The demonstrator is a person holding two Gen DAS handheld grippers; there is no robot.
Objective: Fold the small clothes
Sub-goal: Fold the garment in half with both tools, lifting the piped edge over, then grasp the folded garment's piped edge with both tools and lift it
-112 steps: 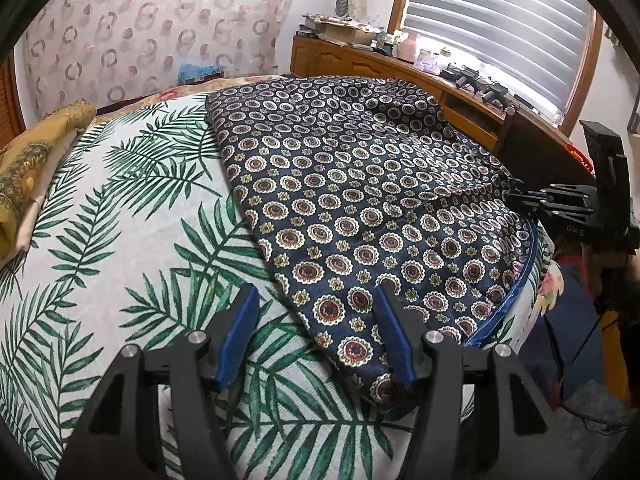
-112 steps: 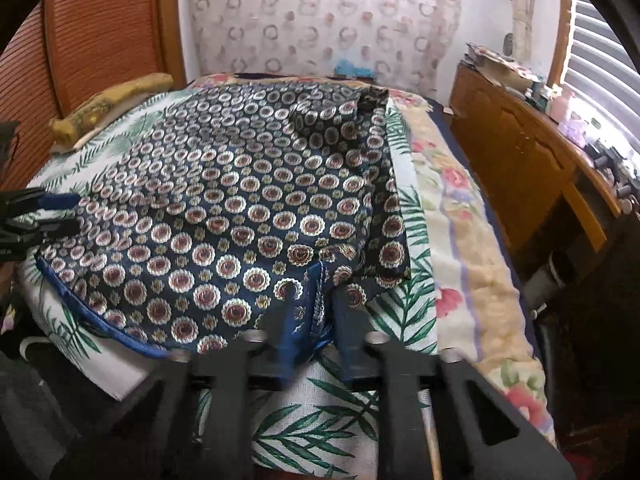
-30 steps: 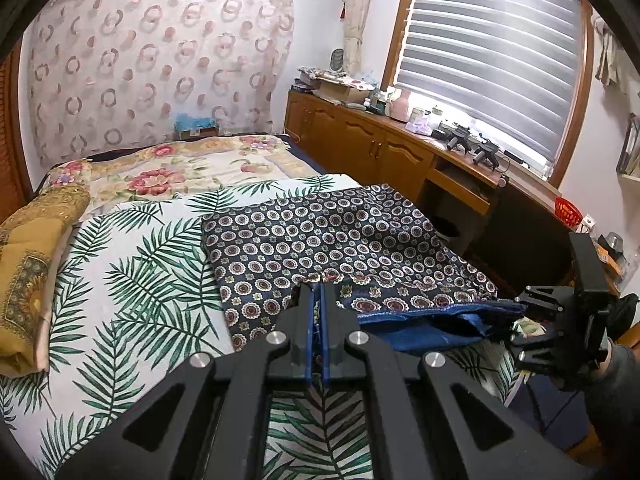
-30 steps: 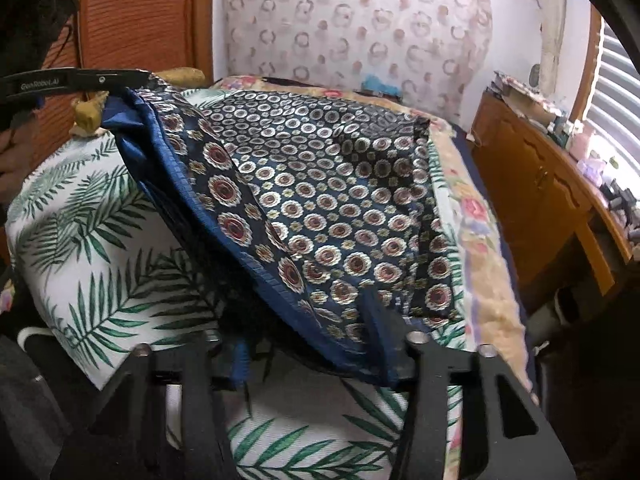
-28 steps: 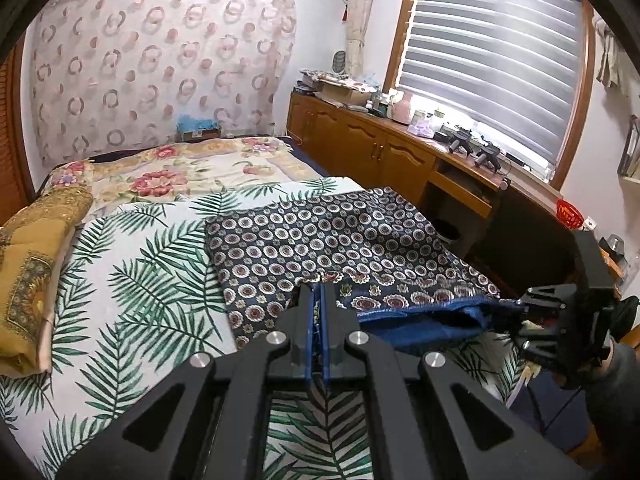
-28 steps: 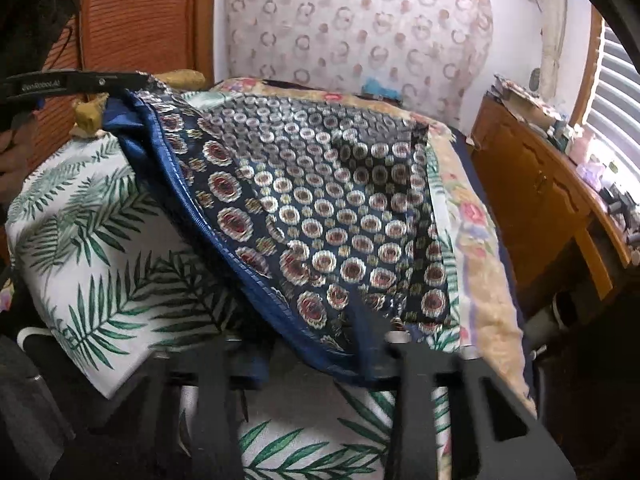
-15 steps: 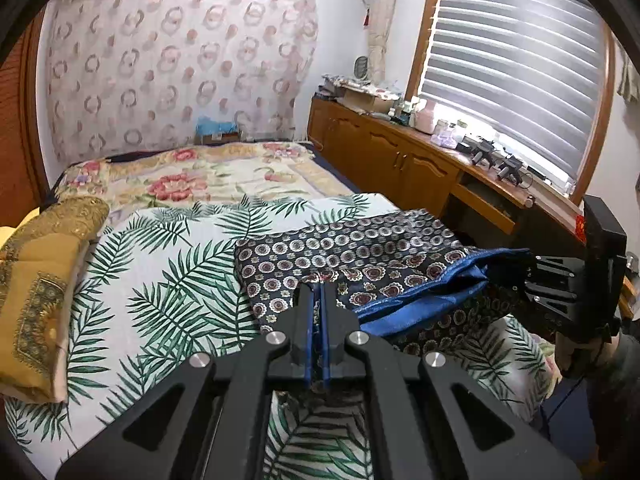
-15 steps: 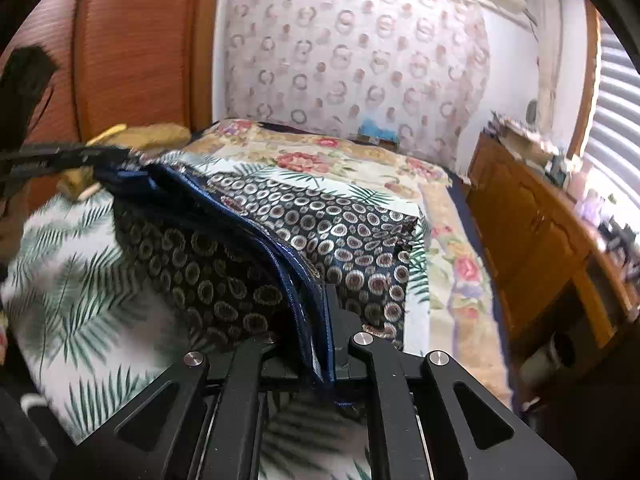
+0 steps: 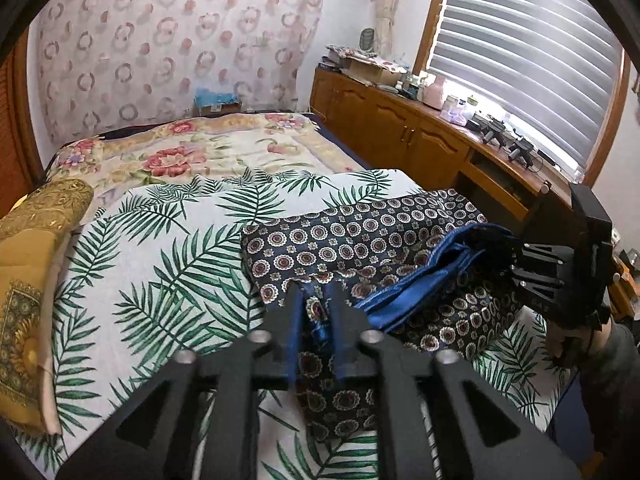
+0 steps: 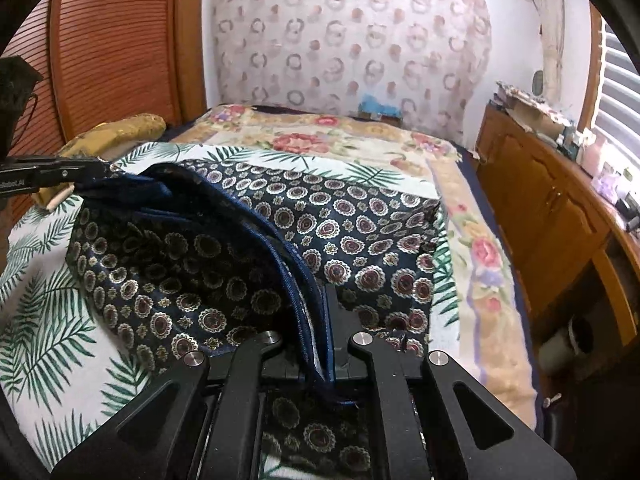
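The navy medallion-print garment (image 9: 360,240) lies half-folded on the palm-leaf sheet (image 9: 160,264), its blue-lined hem raised toward 3 o'clock. The left gripper (image 9: 316,300) has just been opening, cloth between its parted jaws but apparently unpinched; its fingertips are motion-blurred. The right gripper (image 10: 324,320) is clenched on the hem, its left pad hidden behind the fabric

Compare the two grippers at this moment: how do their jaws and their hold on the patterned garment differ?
The left gripper has just been opening, its jaws parted with cloth loose between them; the right gripper is clamped shut on the blue-lined hem. Both point down at the patterned garment, over the palm-leaf sheet.
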